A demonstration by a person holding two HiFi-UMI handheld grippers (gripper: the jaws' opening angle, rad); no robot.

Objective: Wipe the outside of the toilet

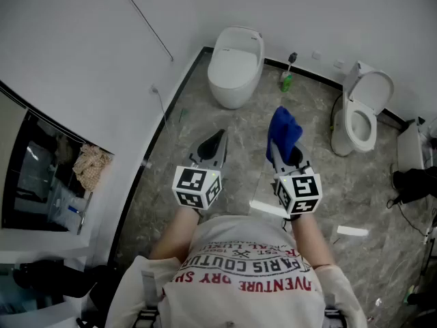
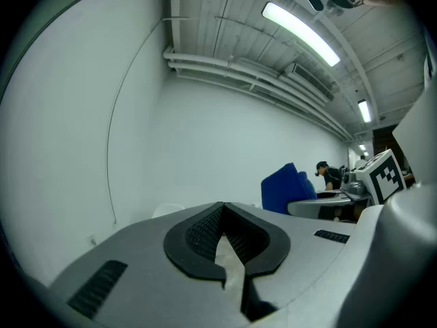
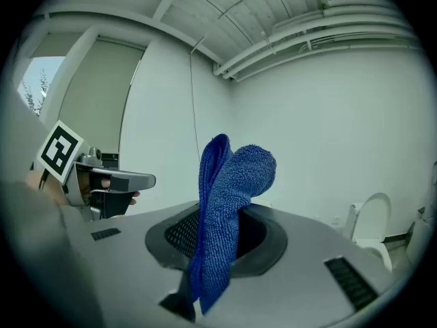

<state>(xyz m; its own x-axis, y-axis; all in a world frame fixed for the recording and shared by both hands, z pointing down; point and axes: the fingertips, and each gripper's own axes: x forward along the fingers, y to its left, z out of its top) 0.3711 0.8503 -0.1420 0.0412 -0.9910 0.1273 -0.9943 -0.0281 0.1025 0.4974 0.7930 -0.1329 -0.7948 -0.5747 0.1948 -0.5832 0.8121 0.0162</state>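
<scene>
We hold the left gripper (image 1: 213, 144) and the right gripper (image 1: 287, 150) side by side above the floor (image 1: 225, 118), close in front of us. A cloth (image 1: 283, 130) stands up from between the right gripper's jaws. Ahead and slightly left, the left toilet (image 1: 235, 63) sits against the far wall, near the corner. The right toilet (image 1: 362, 115) stands well apart from it, ahead to our right. Between the two, by the wall, a brush (image 1: 290, 61) stands just behind a bottle (image 1: 286, 82). A bag (image 1: 413, 183) lies at the far right.
</scene>
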